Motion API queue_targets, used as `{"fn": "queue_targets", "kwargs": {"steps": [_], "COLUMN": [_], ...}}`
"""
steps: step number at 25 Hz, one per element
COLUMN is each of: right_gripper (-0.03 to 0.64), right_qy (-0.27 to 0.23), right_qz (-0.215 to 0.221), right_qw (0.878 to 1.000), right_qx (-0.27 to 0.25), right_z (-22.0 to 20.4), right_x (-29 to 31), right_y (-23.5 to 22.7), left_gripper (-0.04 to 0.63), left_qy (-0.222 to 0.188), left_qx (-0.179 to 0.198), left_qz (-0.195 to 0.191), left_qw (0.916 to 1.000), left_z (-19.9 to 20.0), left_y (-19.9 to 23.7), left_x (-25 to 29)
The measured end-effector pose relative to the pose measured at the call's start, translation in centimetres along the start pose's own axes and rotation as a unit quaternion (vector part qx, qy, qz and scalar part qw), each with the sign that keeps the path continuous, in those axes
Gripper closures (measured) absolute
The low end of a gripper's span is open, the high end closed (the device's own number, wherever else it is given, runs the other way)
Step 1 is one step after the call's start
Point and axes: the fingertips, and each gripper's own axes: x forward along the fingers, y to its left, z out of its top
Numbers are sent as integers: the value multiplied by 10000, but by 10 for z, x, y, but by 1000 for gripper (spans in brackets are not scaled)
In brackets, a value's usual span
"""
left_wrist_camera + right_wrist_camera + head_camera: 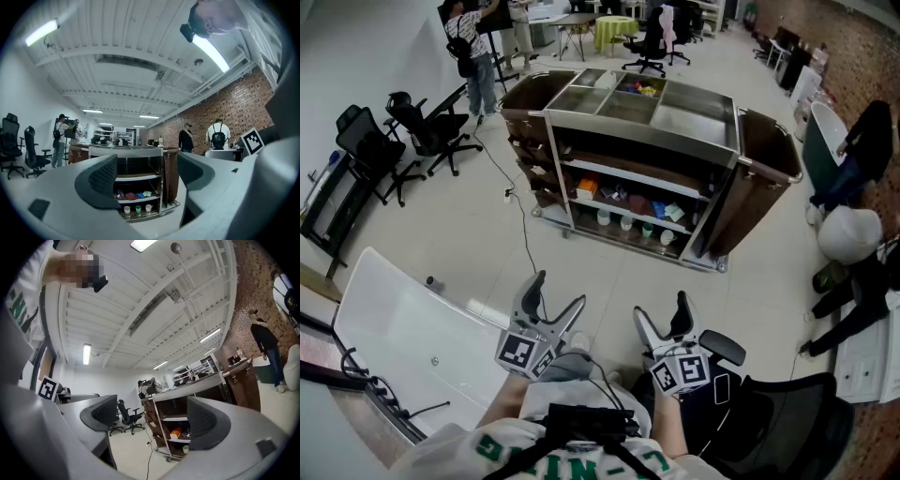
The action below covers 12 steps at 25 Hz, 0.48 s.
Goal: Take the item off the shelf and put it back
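Note:
A steel-topped cart (pixel 712 127) with brown side bags stands ahead of me on the floor. Its open shelves hold an orange box (pixel 587 187), flat packets and a row of small cups (pixel 625 223). My left gripper (pixel 560 291) and right gripper (pixel 661 307) are held side by side near my body, well short of the cart. Both are open with nothing between their fingers. The left gripper view looks past the left gripper (pixel 147 173) at the cart's shelves (pixel 136 178) and cups (pixel 137 209). Between the jaws of the right gripper (pixel 152 418) the orange box (pixel 176 432) shows.
A white tabletop (pixel 412 328) lies at my left. Black office chairs (pixel 422 127) stand at the far left, and a cable (pixel 523 234) runs over the floor toward the cart. People stand behind (pixel 473 47) and to the right (pixel 862 141). A black chair (pixel 787 412) is beside my right.

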Motion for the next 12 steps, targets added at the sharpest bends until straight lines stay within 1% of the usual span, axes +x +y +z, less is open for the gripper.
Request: {"fn": "queue_targets", "kwargs": {"steps": [6, 9, 12], "right_gripper": [140, 140, 140], "right_qy": [148, 235, 243], "right_qz": [-189, -483, -831], "right_qw": [9997, 9984, 9960], "right_qx": [-35, -151, -204], "right_z": [-15, -18, -12], "right_x": [36, 60, 94], "right_y": [-21, -37, -50], "left_gripper": [215, 215, 215], "left_qy": [-72, -118, -251], "left_qx": [-234, -383, -434], "left_qz": [-285, -542, -793], "left_qw": [9993, 9977, 9956], "left_z": [-20, -29, -23], "left_y": [22, 42, 73], "left_x": [60, 100, 140]}}
